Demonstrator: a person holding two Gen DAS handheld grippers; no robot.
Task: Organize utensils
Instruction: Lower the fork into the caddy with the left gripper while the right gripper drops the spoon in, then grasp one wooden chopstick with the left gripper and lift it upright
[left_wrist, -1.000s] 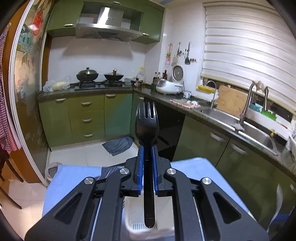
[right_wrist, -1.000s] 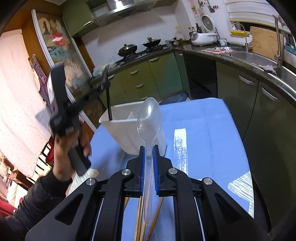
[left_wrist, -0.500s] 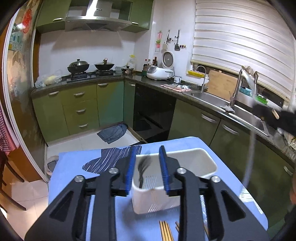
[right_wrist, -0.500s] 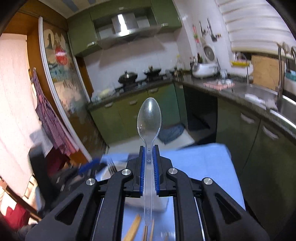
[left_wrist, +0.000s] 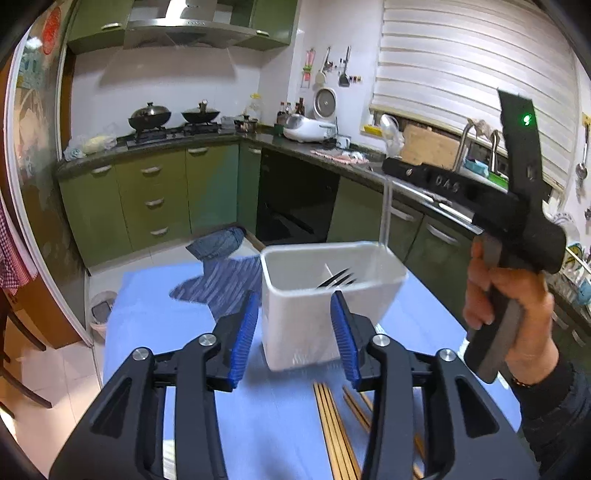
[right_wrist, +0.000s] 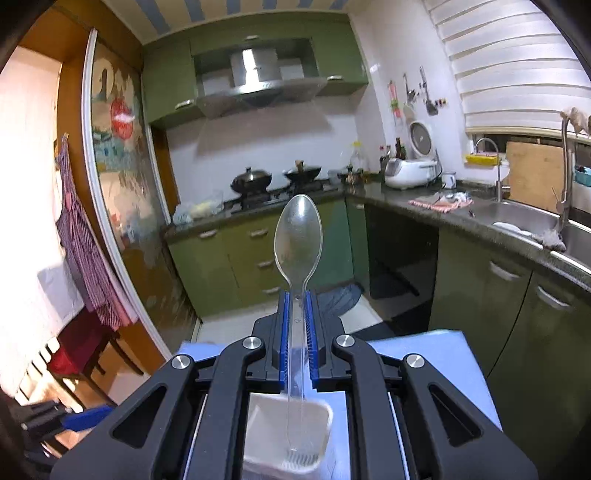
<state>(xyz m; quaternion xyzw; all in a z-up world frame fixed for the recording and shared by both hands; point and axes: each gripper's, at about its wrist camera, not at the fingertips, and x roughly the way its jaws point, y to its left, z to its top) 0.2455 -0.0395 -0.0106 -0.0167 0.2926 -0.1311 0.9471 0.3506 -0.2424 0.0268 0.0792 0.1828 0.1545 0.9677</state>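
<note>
The black fork (left_wrist: 338, 277) already leans inside the white holder (left_wrist: 295, 332), and the left gripper (left_wrist: 294, 334), just before that holder, is opening its jaws with nothing pinched between them. The right gripper (right_wrist: 296, 332) clamps the clear spoon (right_wrist: 298, 236) above the holder, handle end hanging over its mouth; the next move, I judge, is to lower and release it there.

One white rectangular plastic utensil holder (left_wrist: 325, 314) is seen at the centre of the left wrist frame, with one black plastic fork (left_wrist: 338, 277) counted inside it. One clear plastic spoon (right_wrist: 298, 236) is counted at the centre of the right wrist frame. Wooden chopsticks (left_wrist: 334, 424) are seen at the lower centre; at least six are made out, the exact count being unclear. Two black woks (left_wrist: 149, 118) are counted at the upper left.
</note>
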